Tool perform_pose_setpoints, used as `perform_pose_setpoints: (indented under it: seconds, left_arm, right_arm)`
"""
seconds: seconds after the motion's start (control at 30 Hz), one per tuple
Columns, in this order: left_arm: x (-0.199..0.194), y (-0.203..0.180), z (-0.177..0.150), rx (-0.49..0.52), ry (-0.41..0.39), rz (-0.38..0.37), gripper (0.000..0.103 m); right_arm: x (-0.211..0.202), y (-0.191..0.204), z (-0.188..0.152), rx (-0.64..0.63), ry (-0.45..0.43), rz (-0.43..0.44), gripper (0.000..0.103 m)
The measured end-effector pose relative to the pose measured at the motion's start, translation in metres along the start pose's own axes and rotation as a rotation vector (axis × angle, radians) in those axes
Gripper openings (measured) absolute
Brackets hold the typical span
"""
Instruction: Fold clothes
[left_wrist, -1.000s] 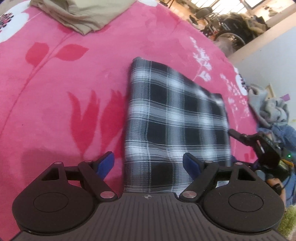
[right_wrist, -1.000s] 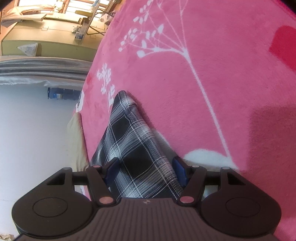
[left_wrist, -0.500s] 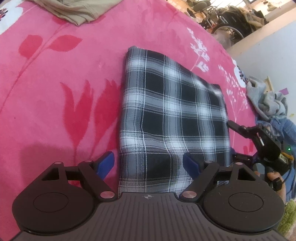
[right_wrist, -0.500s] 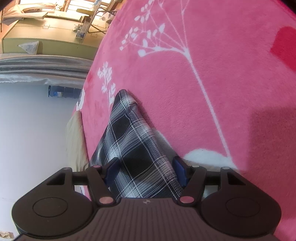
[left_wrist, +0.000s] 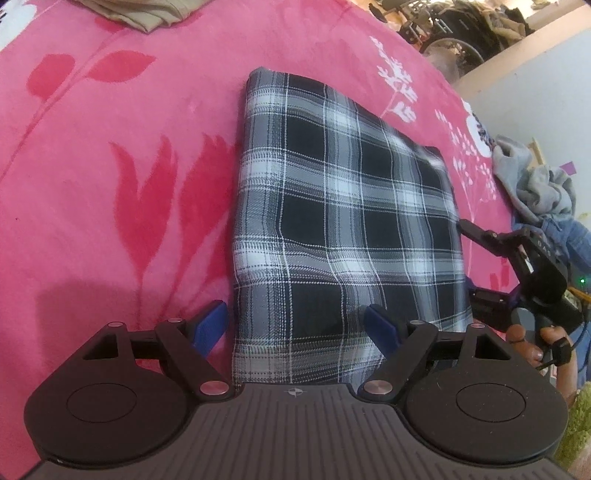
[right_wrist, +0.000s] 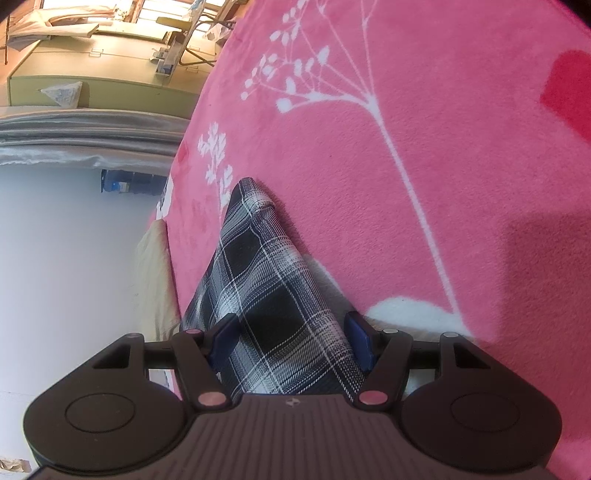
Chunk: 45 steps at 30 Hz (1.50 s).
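A black-and-white plaid garment (left_wrist: 343, 221), folded into a rectangle, lies flat on the pink floral blanket (left_wrist: 110, 184). My left gripper (left_wrist: 299, 326) is open, its blue fingertips spread across the garment's near edge. My right gripper (right_wrist: 291, 338) is open, turned on its side, with the garment's edge (right_wrist: 266, 288) between its fingers. The right gripper also shows in the left wrist view (left_wrist: 517, 273), at the garment's right edge.
A folded beige garment (left_wrist: 147, 11) lies at the far end of the blanket. A heap of grey and denim clothes (left_wrist: 539, 188) sits to the right. Cabinets and a chair (right_wrist: 110, 55) stand beyond the bed.
The left gripper has moved in over the garment's near edge, so the garment looks larger. The right gripper has barely moved.
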<state>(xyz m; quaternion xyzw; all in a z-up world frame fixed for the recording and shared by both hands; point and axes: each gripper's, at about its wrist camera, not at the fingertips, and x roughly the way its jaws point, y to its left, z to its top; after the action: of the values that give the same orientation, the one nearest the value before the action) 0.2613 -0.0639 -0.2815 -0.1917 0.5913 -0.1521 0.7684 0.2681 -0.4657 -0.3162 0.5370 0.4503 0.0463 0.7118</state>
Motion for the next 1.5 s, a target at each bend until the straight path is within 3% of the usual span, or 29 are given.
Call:
perform_pose_setpoints:
  seconds: [1.5]
  left_arm:
    - [0.0053, -0.0060, -0.0068, 0.040, 0.020, 0.011, 0.084]
  right_arm:
    - [-0.0005, -0.0016, -0.0041, -0.024, 0.001, 0.016, 0.065]
